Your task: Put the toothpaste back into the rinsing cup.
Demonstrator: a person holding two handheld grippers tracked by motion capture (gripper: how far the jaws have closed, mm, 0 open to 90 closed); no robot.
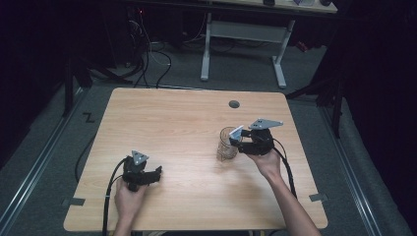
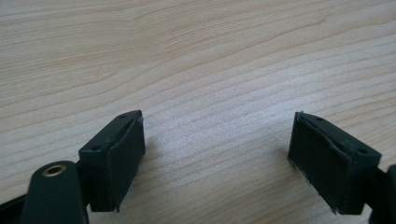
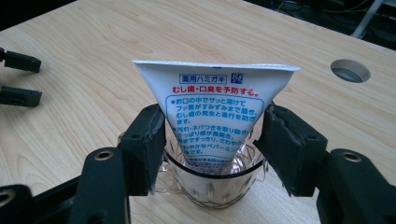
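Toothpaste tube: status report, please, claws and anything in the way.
Left claw open over bare table. Right claw open either side of toothpaste tube. Tube stands in clear glass cup. Nothing blocking.

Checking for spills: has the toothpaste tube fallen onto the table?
No, the toothpaste tube stands crimped end up inside the clear glass on the table.

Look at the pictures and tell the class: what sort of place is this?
Probably a lab or recording workspace, not a home. A bare wooden table stands on grey floor among dark surroundings, cables trail across the floor behind it, and a white-legged desk stands beyond. A toothpaste tube in a clear cup looks staged.
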